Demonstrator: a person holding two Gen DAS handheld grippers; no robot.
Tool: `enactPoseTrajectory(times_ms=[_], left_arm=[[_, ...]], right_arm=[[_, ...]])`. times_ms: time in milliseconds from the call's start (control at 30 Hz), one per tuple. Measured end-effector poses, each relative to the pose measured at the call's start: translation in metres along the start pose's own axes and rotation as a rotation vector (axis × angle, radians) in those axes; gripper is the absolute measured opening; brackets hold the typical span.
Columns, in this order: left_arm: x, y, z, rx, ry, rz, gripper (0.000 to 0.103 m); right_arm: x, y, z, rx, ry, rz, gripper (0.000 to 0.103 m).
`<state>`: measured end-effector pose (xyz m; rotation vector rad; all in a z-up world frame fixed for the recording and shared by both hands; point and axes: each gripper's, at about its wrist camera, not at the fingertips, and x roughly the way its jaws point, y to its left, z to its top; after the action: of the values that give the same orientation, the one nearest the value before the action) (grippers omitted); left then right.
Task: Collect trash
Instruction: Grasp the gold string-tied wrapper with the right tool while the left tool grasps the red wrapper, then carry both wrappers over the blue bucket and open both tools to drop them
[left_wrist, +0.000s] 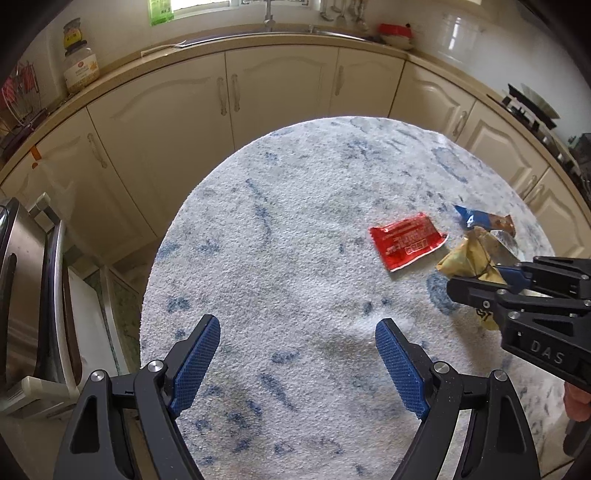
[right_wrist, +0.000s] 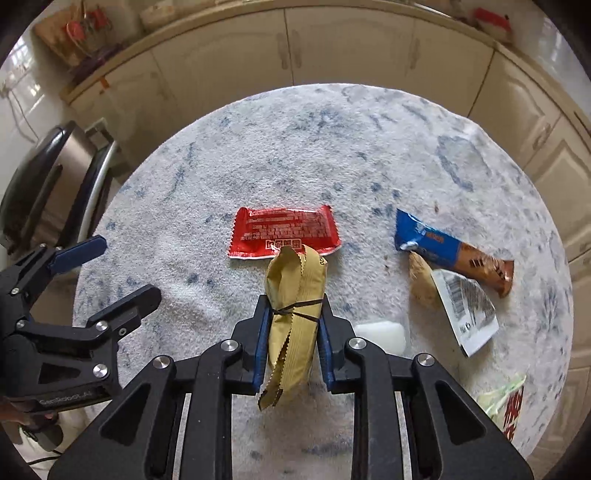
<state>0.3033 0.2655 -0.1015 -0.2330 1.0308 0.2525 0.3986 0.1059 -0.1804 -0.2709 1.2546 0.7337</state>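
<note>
Gold wrapper (right_wrist: 295, 325) pinched upright between right tool (right_wrist: 293, 354) pads.

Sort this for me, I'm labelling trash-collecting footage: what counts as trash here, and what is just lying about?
Trash:
- yellow wrapper, clamped in the right hand-held gripper
- red wrapper
- blue and brown wrapper
- white barcode packet

Lying about:
- jar on the counter
- red bowl

A blue-flecked white cloth (left_wrist: 280, 229) is covering the round table. Cream cabinets (left_wrist: 280, 88) are curving behind it, and a jar (left_wrist: 79, 64) is standing on the counter (left_wrist: 122, 70).
</note>
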Motion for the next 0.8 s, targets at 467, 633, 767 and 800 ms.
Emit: enactPoseTrajectory(times_ms=[467, 633, 767, 800], left_arm=[[0.057, -0.079, 0.055, 0.328, 0.022, -0.041, 0.078], [0.077, -0.087, 0.069, 0.408, 0.032, -0.181, 0.038], [0.076, -0.086, 0.066, 0.435, 0.031, -0.177, 0.023], [0.073, -0.085, 0.064, 0.429, 0.034, -0.168, 0.022]], right_arm=[[-0.061, -0.098, -0.068, 0.391, -0.121, -0.042, 0.023], [-0.049, -0.111, -0.077, 0.451, -0.104, -0.043, 0.023], [-0.043, -0.11, -0.075, 0.452, -0.095, -0.042, 0.023], [-0.043, -0.109, -0.074, 0.453, -0.093, -0.041, 0.023]])
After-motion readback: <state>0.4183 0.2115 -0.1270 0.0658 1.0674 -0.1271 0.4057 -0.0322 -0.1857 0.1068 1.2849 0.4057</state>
